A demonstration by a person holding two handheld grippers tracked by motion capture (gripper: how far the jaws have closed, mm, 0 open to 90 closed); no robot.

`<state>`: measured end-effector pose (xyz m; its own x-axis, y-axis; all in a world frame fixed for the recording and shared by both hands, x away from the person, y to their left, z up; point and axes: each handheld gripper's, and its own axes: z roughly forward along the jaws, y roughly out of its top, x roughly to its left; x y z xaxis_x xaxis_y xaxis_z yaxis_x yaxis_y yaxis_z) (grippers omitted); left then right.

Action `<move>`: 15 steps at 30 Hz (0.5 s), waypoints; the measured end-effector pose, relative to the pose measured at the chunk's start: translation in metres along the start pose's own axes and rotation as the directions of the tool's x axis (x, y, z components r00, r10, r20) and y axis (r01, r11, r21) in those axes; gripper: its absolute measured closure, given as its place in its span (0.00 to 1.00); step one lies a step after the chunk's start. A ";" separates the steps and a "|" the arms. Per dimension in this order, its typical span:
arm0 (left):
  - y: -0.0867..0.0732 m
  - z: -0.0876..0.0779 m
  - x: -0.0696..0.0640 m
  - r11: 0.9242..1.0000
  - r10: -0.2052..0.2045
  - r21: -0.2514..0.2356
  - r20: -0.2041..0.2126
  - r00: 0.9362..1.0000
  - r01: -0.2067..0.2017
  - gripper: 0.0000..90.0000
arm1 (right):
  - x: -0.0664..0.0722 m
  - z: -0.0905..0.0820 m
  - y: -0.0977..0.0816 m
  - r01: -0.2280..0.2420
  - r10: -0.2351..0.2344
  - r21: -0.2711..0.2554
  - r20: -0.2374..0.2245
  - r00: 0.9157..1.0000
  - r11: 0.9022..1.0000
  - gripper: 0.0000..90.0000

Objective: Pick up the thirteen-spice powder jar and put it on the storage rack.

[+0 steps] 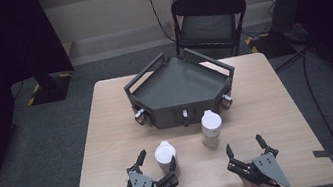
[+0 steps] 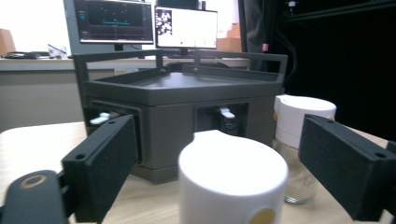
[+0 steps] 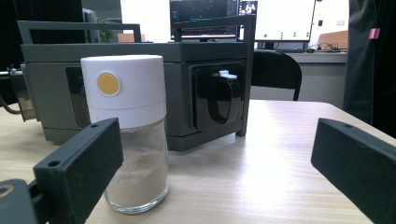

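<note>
My left gripper (image 1: 157, 162) sits at the near edge of the table (image 1: 110, 133), jaws apart, one on each side of the near jar (image 1: 165, 155). In the left gripper view the pads (image 2: 105, 163) stand clear of its white cap (image 2: 232, 179), with a gap on both sides. The far jar (image 1: 211, 128) stands just right of it, nearer the grey tray (image 1: 181, 88); it holds pale powder under a white cap. My right gripper (image 1: 245, 148) rests near right, jaws wide apart with nothing between them, the far jar ahead to its left.
</note>
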<state>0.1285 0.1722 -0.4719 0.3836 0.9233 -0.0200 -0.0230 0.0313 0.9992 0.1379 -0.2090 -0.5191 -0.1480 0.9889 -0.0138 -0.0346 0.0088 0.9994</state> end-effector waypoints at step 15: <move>-0.012 0.012 -0.010 0.999 0.022 0.049 -0.003 1.000 -0.022 0.24 | 0.000 0.000 0.000 0.000 0.000 0.000 0.001 1.000 1.000 0.01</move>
<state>0.1362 0.1583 -0.4832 0.3799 0.9250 0.0021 0.0137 -0.0079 0.9999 0.1378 -0.2088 -0.5191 -0.1468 0.9891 -0.0137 -0.0348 0.0087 0.9994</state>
